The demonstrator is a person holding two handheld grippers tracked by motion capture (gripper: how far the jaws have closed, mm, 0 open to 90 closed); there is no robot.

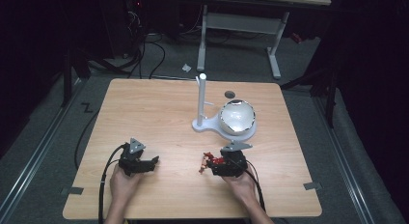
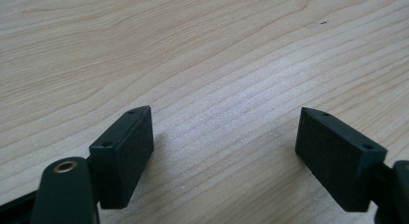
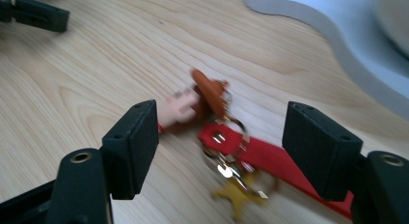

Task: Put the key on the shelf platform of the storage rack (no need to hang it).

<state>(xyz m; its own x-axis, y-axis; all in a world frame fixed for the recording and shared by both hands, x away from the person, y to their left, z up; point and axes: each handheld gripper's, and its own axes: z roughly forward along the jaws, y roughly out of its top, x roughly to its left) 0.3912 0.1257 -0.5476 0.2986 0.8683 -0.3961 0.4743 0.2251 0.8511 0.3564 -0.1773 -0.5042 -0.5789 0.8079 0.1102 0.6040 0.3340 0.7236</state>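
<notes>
Your right gripper [image 3: 221,139] stands with its two black jaws wide apart, and neither pad presses on anything. Between them, on the pale wooden table [image 1: 159,113], lies the red strap keychain with a small figure and metal charms [image 3: 226,137]. It is a jumble of parts: a flat red fabric strap running toward the right jaw, a red clasp where the strap meets a silver ring, a gold star-shaped charm hanging nearest to you, and a little figure with a brown cowboy-style hat and a pale arm reaching toward the left jaw. The picture is blurred there, so finer detail of the figure cannot be told. In the high view the keychain [image 1: 211,161] sits on the near right part of the table, just to the left of your right gripper [image 1: 212,167] and touching its jaw tips.

Your left gripper [image 2: 224,144] is likewise opened wide, with bare wood between its pads. In the high view it [image 1: 153,161] rests on the near left part of the table, well apart from the keychain.

By count: one keychain, two grippers, one table. Farther off, right of centre, stands one white stand with an upright post [image 1: 201,101], and on its flat base sits one round, shiny silver bowl [image 1: 237,116]. Its pale base edge [image 3: 308,28] shows at the far right of the right gripper view.
</notes>
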